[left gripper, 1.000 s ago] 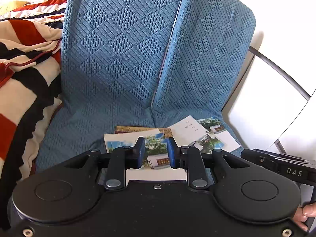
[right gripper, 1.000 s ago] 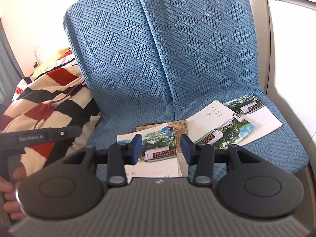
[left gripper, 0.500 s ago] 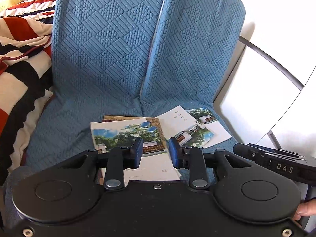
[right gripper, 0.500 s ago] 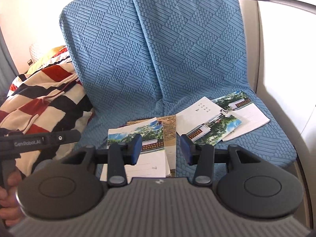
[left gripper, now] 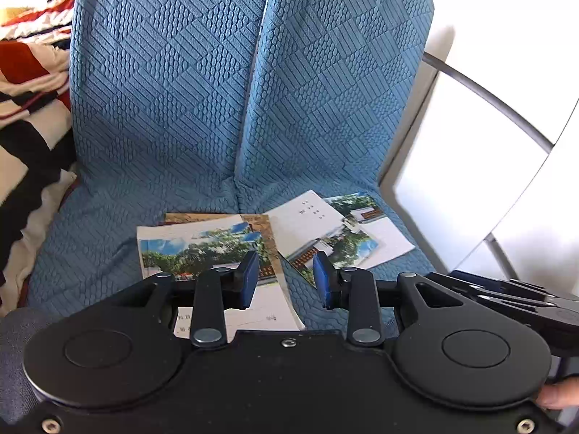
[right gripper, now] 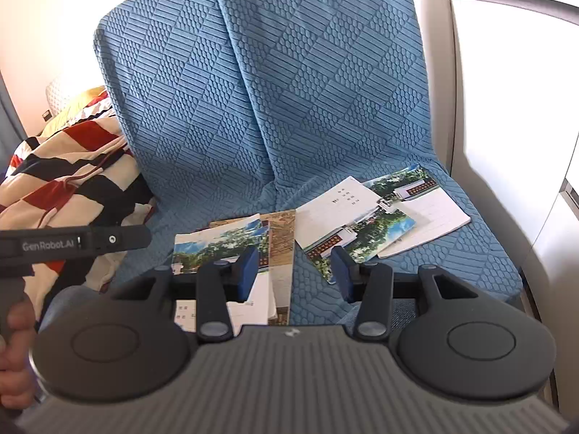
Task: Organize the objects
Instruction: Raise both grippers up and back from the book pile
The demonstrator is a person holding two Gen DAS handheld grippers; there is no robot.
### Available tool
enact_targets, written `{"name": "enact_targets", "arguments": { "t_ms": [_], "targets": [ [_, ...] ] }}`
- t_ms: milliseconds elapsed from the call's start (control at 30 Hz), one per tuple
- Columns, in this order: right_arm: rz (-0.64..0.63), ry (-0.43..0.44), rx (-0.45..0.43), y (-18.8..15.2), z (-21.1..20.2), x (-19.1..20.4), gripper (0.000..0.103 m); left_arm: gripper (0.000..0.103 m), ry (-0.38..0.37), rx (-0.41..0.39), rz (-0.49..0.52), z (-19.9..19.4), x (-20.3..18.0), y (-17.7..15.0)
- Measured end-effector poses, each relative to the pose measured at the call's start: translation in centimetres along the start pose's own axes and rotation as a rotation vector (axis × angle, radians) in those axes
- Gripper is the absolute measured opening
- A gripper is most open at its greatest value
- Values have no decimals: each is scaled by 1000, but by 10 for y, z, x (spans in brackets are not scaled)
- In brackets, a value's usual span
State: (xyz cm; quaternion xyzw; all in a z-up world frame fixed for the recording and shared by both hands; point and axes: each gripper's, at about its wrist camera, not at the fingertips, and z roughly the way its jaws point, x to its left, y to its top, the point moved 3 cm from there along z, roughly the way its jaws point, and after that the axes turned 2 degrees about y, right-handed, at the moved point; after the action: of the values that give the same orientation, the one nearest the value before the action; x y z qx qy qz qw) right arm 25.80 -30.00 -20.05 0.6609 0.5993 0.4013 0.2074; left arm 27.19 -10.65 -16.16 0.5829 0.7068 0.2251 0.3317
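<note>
Approaching the booklets w/ both grippers

Our left gripper (left gripper: 286, 278) fingers have just been opening, nothing btwn them; right gripper (right gripper: 295, 275) also released, empty. Booklets (left gripper: 217, 249) lie scattered on the blue seat (left gripper: 108, 238), now closer below us.

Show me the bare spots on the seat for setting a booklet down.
Bare seat cover lies left of the near booklets, up to the striped blanket; a narrow strip separates the two piles. The right side is crowded with overlapping booklets.
</note>
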Motion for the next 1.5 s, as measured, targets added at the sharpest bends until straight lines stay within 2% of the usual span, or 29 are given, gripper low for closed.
{"name": "enact_targets", "arguments": {
  "t_ms": [100,200,333,467,667,767,833,900,967,1067,1133,1233,1500],
  "targets": [
    [4,-6,-4,0,0,-8,47,34,-14,0,-5,2,-8,0],
    [21,-8,-5,-1,1,-19,47,36,9,3,21,6,-17,-1],
    [44,-10,-4,-4,6,-32,48,42,10,20,29,15,-27,0],
    [49,-16,-5,-9,14,-40,48,43,6,33,33,24,-36,1],
    [87,-46,-3,-13,30,-61,48,50,30,47,38,40,-46,-1],
    [123,-55,5,-19,41,-73,48,59,48,48,42,49,-49,-3],
    [134,-48,21,-24,52,-80,50,75,53,41,37,55,-52,-3],
    [155,-48,33,-28,61,-86,52,84,54,32,41,60,-57,-2],
    [170,-45,35,-28,67,-92,52,88,47,31,48,67,-62,-1],
    [162,-55,40,-22,77,-99,62,89,57,51,35,80,-65,1],
    [136,-70,38,-18,83,-103,64,89,58,59,33,89,-66,3],
    [163,-68,35,-12,93,-115,73,90,70,67,30,101,-66,5],
    [197,-87,12,-4,128,-138,73,90,94,117,19,134,-60,4]
  ]
}}
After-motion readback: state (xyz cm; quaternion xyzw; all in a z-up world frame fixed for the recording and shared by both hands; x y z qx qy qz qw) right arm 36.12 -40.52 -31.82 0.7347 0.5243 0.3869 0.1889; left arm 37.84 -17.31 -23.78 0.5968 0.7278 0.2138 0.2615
